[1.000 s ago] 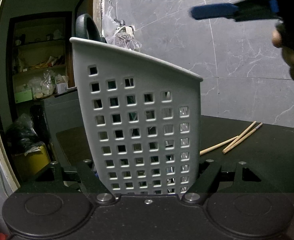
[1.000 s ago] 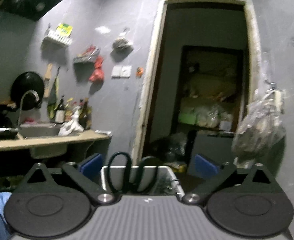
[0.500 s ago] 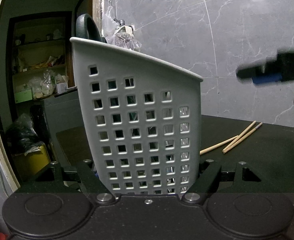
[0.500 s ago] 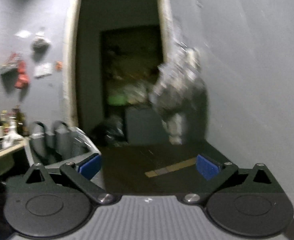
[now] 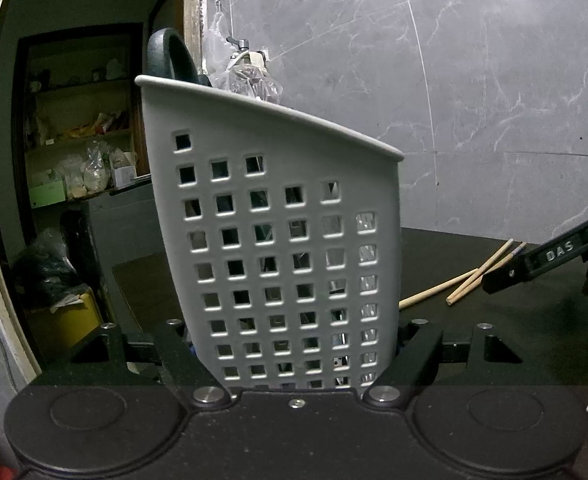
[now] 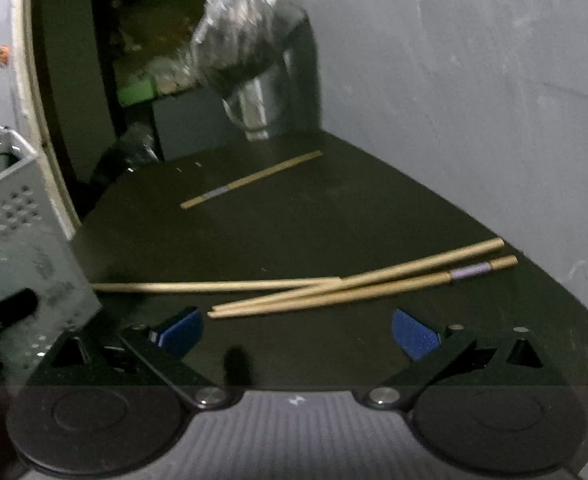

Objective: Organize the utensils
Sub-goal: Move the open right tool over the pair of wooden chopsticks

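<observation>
Caddy (image 5: 285, 240) is clamped low by L gripper (image 5: 294, 364). R gripper (image 6: 296, 332) is spread wide, empty, just near of chopsticks (image 6: 358, 284) on countertop (image 6: 334, 216). Sticks judged light, stiff, prone to roll; best pinched mid-length, across the overlapped pair.

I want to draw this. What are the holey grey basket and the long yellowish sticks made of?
The grey perforated utensil basket looks like matte moulded plastic: smooth walls, neat square holes, rounded rim. The long tan chopsticks look like bare wood or bamboo: pale yellowish, dull, not shiny. One carries a pale grey band near its end.
</observation>
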### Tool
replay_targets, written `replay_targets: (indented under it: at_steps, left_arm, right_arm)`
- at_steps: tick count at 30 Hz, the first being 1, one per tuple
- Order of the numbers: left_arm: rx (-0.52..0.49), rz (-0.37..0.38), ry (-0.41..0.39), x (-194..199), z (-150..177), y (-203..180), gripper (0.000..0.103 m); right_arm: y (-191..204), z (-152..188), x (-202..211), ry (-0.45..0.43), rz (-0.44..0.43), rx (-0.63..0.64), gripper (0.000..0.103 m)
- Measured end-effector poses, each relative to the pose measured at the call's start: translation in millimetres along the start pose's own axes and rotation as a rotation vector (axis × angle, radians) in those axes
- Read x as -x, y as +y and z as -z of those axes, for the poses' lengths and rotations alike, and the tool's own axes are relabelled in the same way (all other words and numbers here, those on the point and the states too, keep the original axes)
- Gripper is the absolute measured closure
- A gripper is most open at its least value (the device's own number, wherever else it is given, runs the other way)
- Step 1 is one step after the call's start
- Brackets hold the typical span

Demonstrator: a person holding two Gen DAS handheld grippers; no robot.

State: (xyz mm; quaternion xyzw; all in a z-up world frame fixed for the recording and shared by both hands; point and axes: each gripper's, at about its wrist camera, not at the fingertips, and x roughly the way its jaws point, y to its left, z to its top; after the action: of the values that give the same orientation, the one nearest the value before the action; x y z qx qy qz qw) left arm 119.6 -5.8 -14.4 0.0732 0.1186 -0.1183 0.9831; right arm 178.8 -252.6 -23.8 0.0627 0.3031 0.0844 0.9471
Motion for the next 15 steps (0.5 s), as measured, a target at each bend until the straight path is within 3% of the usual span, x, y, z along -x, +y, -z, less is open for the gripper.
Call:
replay_targets:
  at_steps: [7,15]
  left_arm:
    - [-0.002,0.000,0.000,0,0,0,0.025]
    - [0.000,0.000,0.001,0,0,0,0.025]
  right_arm:
    - [-18,-2,-7,0.039,0.082,-0.071,0.001]
    - [-54,-32,-33,0.078,0.136,-0.211,0.001]
